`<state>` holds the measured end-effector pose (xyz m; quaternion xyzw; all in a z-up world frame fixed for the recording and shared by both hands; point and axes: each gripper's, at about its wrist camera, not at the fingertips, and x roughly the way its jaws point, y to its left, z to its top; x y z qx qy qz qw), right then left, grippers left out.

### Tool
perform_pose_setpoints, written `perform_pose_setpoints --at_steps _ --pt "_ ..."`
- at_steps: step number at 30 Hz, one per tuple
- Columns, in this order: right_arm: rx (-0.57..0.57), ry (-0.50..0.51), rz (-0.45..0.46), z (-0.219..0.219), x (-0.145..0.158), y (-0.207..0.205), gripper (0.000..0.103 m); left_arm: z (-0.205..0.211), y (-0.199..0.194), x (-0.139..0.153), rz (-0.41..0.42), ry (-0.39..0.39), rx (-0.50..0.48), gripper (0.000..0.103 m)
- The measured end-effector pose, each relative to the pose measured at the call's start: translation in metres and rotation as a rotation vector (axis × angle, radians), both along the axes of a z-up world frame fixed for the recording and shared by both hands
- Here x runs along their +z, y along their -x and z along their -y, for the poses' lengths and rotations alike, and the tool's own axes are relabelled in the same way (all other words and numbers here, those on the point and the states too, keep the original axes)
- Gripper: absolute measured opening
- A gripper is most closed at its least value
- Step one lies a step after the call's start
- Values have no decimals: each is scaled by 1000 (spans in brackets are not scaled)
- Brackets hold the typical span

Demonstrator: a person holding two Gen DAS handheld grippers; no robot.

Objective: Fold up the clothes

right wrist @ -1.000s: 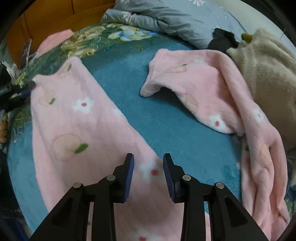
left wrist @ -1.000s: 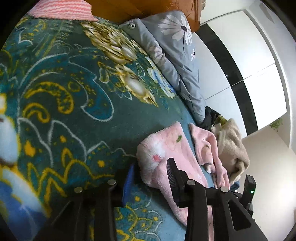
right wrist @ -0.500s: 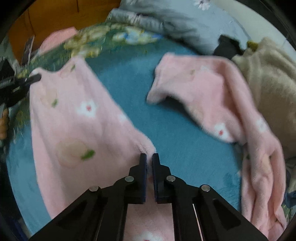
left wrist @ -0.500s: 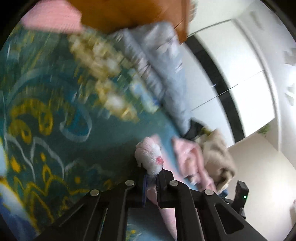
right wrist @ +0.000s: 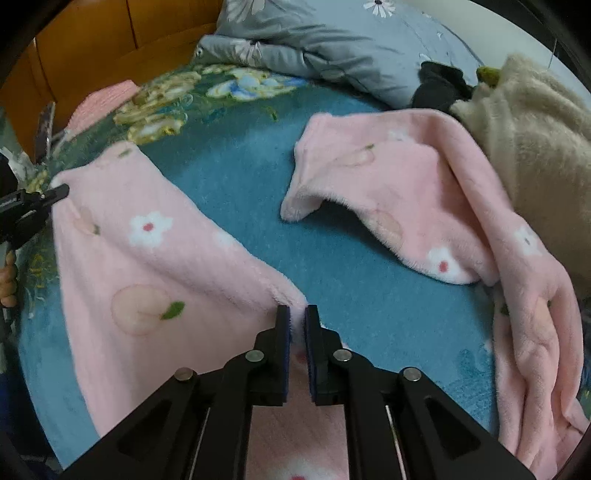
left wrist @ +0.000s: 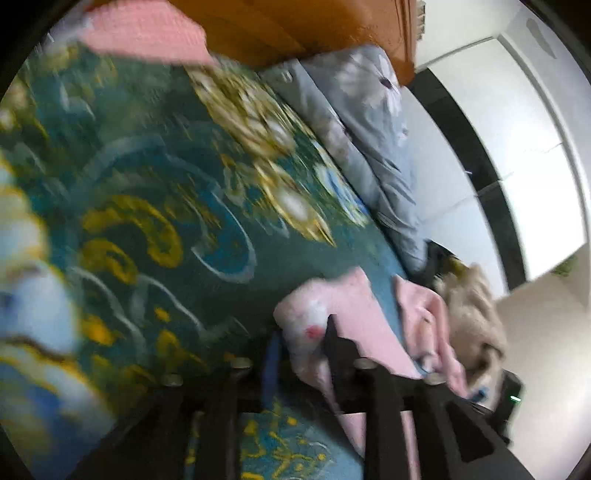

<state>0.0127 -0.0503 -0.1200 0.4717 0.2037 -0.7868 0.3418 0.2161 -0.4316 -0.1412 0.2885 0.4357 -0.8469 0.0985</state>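
A pink fleece garment with white flowers and peaches lies spread on the blue bed cover. My right gripper (right wrist: pixel 296 321) is shut on a raised edge of one pink leg (right wrist: pixel 155 266). The other leg (right wrist: pixel 399 184) lies to the right, its cuff lifted. My left gripper (left wrist: pixel 299 339) holds the far cuff of the pink garment (left wrist: pixel 332 314) between its fingers, which stand a little apart around the thick fleece. It also shows at the left edge of the right wrist view (right wrist: pixel 55 192), at the cuff.
A grey flowered duvet (right wrist: pixel 332 40) lies at the head of the bed. A beige fleece (right wrist: pixel 535 140) and a black item (right wrist: pixel 439 86) lie at the right. A wooden headboard (right wrist: pixel 92 44) stands behind. A pink knit piece (left wrist: pixel 147 33) lies near it.
Both grippers went from open to closed on the pink garment. The right one has lifted its edge slightly. The left view has swung and is blurred, and its fingers now stand wider around the cuff.
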Motion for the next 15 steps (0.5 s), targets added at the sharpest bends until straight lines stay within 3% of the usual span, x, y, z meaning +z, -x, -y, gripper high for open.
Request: perform_pose_setpoints --at_steps 2,3,6,11,15 --pt "-13 38 -18 -8 12 -1 35 -6 -1 21 21 116 30 43" --pt "-19 61 -24 -14 17 -2 36 -11 2 30 27 165 25 44" --pt "-57 85 -40 -33 25 1 37 -40 30 44 5 190 -96 48" --pt "-170 92 -19 -71 24 5 37 -115 113 37 -75 -63 -399 48" --pt "-216 85 -27 -102 26 -4 37 -172 177 18 -61 -247 -500 48"
